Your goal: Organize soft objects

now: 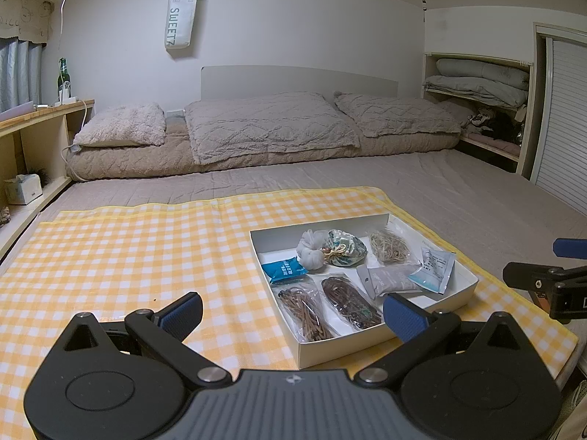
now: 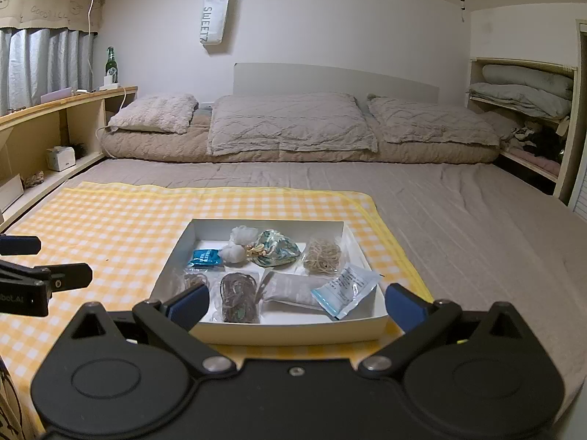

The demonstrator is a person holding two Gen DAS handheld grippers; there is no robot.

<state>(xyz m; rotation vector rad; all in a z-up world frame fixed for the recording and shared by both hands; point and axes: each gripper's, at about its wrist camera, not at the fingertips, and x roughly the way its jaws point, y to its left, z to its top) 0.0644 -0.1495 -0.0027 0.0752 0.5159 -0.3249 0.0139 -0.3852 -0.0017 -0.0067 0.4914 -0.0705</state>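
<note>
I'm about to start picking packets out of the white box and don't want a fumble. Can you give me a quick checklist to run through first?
1. Left gripper open and empty: ok.
2. Right gripper open and empty: ok.
3. White box flat on the checked cloth: ok.
4. Items reachable from above, nothing covering the box: ok.
5. Clear-and-blue packet lying free: not ok, it overlaps the grey pouch.
6. Where the items should go: cannot tell.
</note>
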